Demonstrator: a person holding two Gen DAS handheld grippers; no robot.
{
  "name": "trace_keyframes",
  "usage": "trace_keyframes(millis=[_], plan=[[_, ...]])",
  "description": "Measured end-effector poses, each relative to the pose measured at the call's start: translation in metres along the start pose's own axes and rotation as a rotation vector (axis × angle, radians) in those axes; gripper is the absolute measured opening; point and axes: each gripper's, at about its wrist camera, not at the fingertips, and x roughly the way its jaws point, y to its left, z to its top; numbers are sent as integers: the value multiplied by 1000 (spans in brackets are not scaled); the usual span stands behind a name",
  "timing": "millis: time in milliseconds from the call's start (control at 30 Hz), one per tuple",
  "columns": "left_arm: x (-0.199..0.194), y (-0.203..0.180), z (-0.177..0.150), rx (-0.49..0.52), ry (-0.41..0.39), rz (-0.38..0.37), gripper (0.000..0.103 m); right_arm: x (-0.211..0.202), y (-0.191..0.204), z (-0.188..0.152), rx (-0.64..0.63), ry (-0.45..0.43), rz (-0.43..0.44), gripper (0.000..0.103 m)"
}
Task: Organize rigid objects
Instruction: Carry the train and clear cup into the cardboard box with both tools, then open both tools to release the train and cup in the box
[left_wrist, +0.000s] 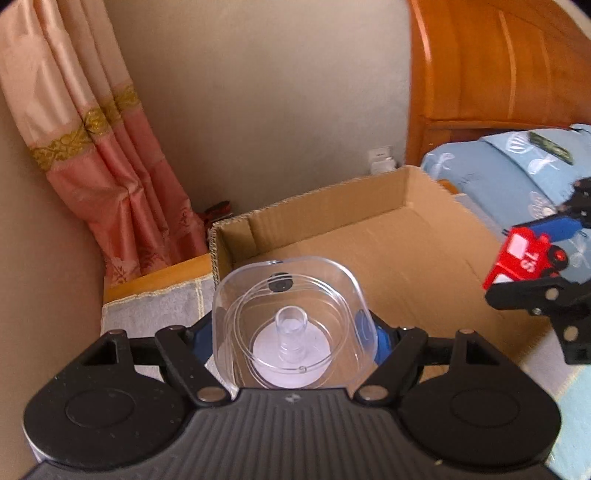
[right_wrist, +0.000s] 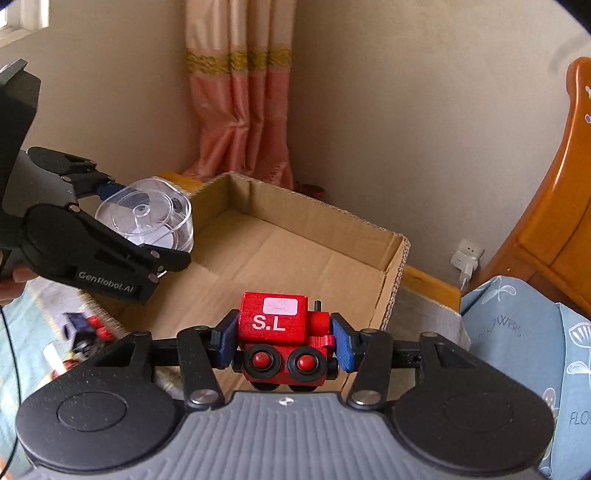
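- The cardboard box (right_wrist: 295, 254) sits open with a bare floor (nothing lying inside that I can see)
- Above its near left corner the left gripper (left_wrist: 293, 332) pinches a clear plastic container (left_wrist: 291, 325), squarish with rounded corners and a small tube at its middle
- Above the box's near edge the right gripper (right_wrist: 284, 339) is clamped on a red toy train (right_wrist: 284, 336) marked "S.L", with black wheels
- Left of the box lie small toys (right_wrist: 83, 332), too blurred to name

clear glossy plastic container (left_wrist: 291, 325); matt cardboard box (left_wrist: 369, 229).
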Motion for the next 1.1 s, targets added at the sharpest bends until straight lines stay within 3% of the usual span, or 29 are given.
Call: trace_keyframes(millis=[100,133,167,233,300,367,633,700,733,933,1100], plan=[[20,4,9,-19,20,16,78,12,-7,7,21,-14,-41,57],[25,5,12,-25,22,22,80,16,-10,9,35,-9,-41,61],[30,5,13,-21,21,28,83,20,-12,11,47,-3,-39,67],[34,5,14,-12,16,67,84,27,-16,12,64,-10,-68,93],[33,6,13,-13,19,65,84,25,-17,7,83,-9,-77,98],[27,9,12,-19,17,31,84,22,-15,1,91,-1,-56,99],[-18,7,3,5,-22,11,86,-18,-3,-25,121,-2,-49,103],[-32,5,-3,9,-33,8,97,-28,4,-32,113,-3,-51,103],[-38,4,-6,10,-47,5,97,-33,8,-36,109,1,-50,103],[-70,-3,-32,14,-74,-24,97,-58,32,-66,102,0,-30,103],[-85,-7,-63,9,-81,-3,99,-71,47,-96,115,-28,-14,103]])
